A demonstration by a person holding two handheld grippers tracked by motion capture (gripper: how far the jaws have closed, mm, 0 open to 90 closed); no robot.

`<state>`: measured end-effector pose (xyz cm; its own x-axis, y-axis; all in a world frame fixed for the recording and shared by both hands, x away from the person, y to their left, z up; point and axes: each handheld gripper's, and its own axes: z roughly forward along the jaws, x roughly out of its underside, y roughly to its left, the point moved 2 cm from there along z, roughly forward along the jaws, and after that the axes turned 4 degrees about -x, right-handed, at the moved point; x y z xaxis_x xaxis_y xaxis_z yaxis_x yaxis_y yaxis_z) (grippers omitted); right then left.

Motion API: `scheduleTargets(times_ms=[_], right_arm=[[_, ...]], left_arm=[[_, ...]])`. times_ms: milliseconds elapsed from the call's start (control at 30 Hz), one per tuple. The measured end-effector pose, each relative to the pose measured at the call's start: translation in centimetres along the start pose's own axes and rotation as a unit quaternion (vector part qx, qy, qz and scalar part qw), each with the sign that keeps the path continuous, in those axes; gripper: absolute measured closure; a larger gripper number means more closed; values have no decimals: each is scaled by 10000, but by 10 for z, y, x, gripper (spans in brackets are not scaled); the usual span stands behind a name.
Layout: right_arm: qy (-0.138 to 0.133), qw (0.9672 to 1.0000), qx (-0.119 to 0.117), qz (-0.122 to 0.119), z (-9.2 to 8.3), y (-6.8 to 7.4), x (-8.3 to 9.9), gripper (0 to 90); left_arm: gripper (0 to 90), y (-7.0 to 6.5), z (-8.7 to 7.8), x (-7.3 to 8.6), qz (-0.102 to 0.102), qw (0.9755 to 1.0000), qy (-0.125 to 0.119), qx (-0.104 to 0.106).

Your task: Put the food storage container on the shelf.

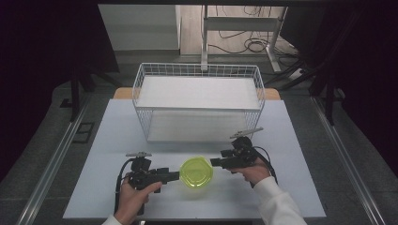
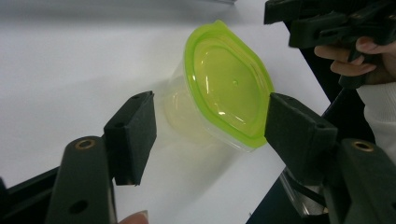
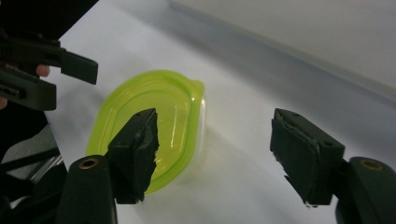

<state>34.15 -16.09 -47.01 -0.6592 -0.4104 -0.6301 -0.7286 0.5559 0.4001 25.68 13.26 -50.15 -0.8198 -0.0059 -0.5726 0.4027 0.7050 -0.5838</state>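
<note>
A clear plastic tub with a lime-green lid (image 1: 196,171) stands near the table's front edge, between both hands. My left gripper (image 1: 177,176) reaches in from its left, level with the tub. In the left gripper view the tub (image 2: 229,88) sits between the open jaws of the left gripper (image 2: 210,119); one pad is close to the lid's rim, the other stands apart. My right gripper (image 1: 213,162) comes in from the right. In the right gripper view its jaws (image 3: 219,135) are open, one pad in front of the lid (image 3: 154,107), the gap mostly over bare table.
A white wire basket (image 1: 145,117) with a pale liner stands at the back middle of the light table (image 1: 117,140). Table edges run close on both sides. Chair legs and cables lie on the floor beyond.
</note>
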Motion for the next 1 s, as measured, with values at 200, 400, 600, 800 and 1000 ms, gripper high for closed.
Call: scheduleTargets(times_ms=[200,400,600,800,1000], right_arm=[[78,9998,-168,46,9,-1,-2,379],[204,9990,-378,114,17,-4,-3,448],[300,9978,-508,306,26,-11,-4,490],[439,9951,-767,454,36,-13,-3,558],[532,9926,-932,565,39,-15,-2,655]], left_arm=[[378,-1,8,6,-151,9998,88,80],[426,2,20,12,-386,9986,216,276],[492,3,29,14,-432,9976,360,404],[602,4,33,12,-596,9956,322,642],[666,6,33,11,-757,9938,302,750]])
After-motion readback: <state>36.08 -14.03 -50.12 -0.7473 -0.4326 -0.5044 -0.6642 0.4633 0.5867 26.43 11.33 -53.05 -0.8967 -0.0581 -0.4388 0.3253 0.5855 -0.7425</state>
